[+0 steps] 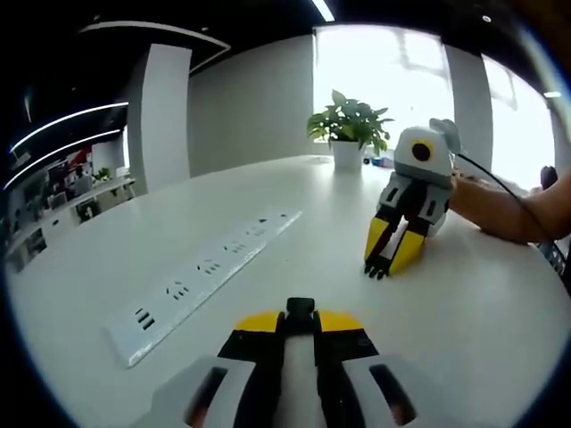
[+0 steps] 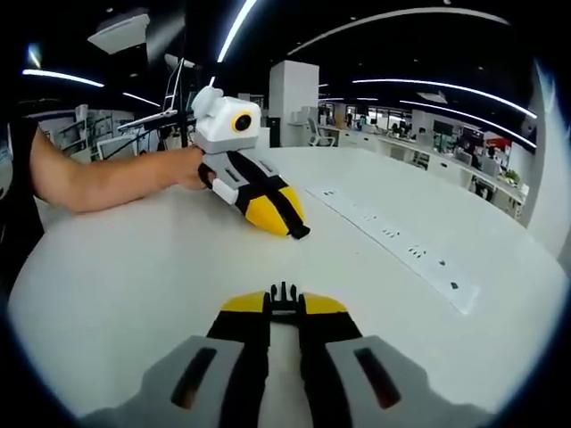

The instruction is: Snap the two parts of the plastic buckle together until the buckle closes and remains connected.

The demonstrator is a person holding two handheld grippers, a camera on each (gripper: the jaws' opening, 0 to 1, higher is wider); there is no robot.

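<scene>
A: Left gripper (image 1: 301, 314), low over the white surface (image 1: 294, 259): jaws clamped on a black buckle half (image 1: 301, 309), its end showing at the tips.

B: Left of it, a power strip (image 1: 201, 276) lies flat. A potted plant (image 1: 349, 127) stands at the far edge.

A: Right gripper (image 2: 284, 300): jaws closed on the pronged buckle half (image 2: 284, 292), prongs just past the tips.

B: The two halves are well apart, each gripper tilted tip-down on the surface. A forearm (image 2: 107, 181) is behind the left one.
</scene>
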